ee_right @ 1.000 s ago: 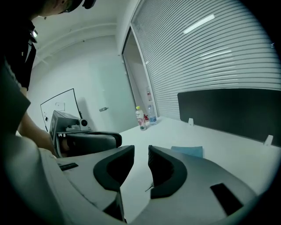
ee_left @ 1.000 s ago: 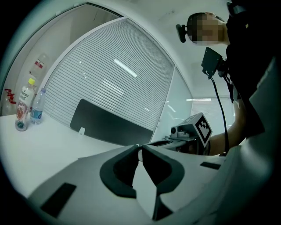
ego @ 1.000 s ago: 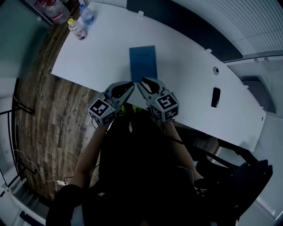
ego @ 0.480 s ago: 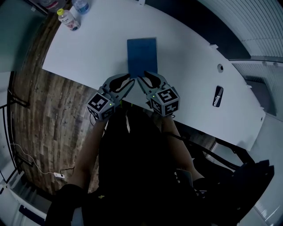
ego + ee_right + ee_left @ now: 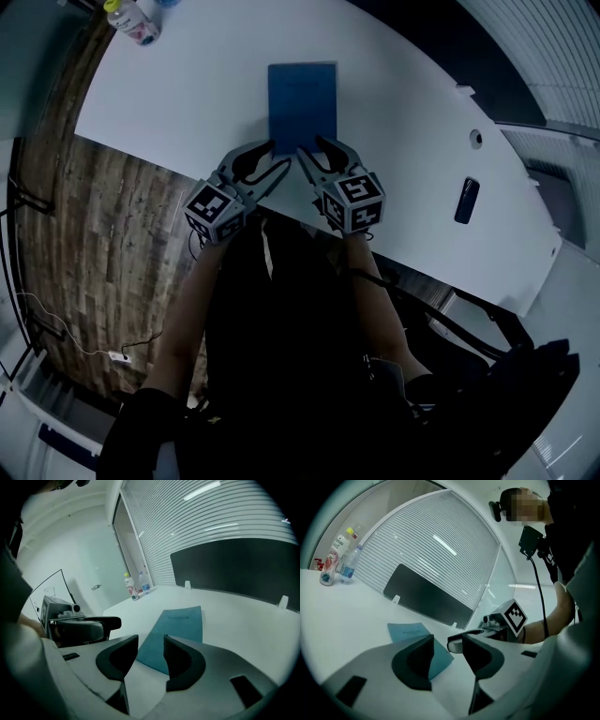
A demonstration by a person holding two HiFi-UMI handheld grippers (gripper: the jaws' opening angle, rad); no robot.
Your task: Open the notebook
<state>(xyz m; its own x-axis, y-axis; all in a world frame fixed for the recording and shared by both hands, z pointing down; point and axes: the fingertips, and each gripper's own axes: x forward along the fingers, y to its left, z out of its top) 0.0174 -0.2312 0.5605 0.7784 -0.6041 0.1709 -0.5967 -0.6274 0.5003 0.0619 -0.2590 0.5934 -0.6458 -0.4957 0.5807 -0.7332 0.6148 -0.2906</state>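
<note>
A closed blue notebook (image 5: 302, 98) lies flat on the white table (image 5: 187, 94), its short near edge facing me. Both grippers hover side by side just in front of that edge. My left gripper (image 5: 267, 160) is at the notebook's near left corner; its jaws have just been opening and nothing is between them. My right gripper (image 5: 321, 155) is at the near right corner, its jaws also just opening and empty. The notebook (image 5: 408, 632) shows beyond the left gripper (image 5: 447, 651), and the notebook (image 5: 180, 624) lies past the right gripper (image 5: 150, 654).
Bottles (image 5: 131, 23) stand at the table's far left corner. A black phone (image 5: 466, 200) lies at the right, near a round cable hole (image 5: 476, 139). A dark panel (image 5: 426, 597) runs along the table's far side. Wooden floor (image 5: 103, 206) shows left of the table.
Both grippers have come down and forward to the notebook's near edge. Their jaws stand wider apart than before, the left one most. The notebook has not moved on the table.
</note>
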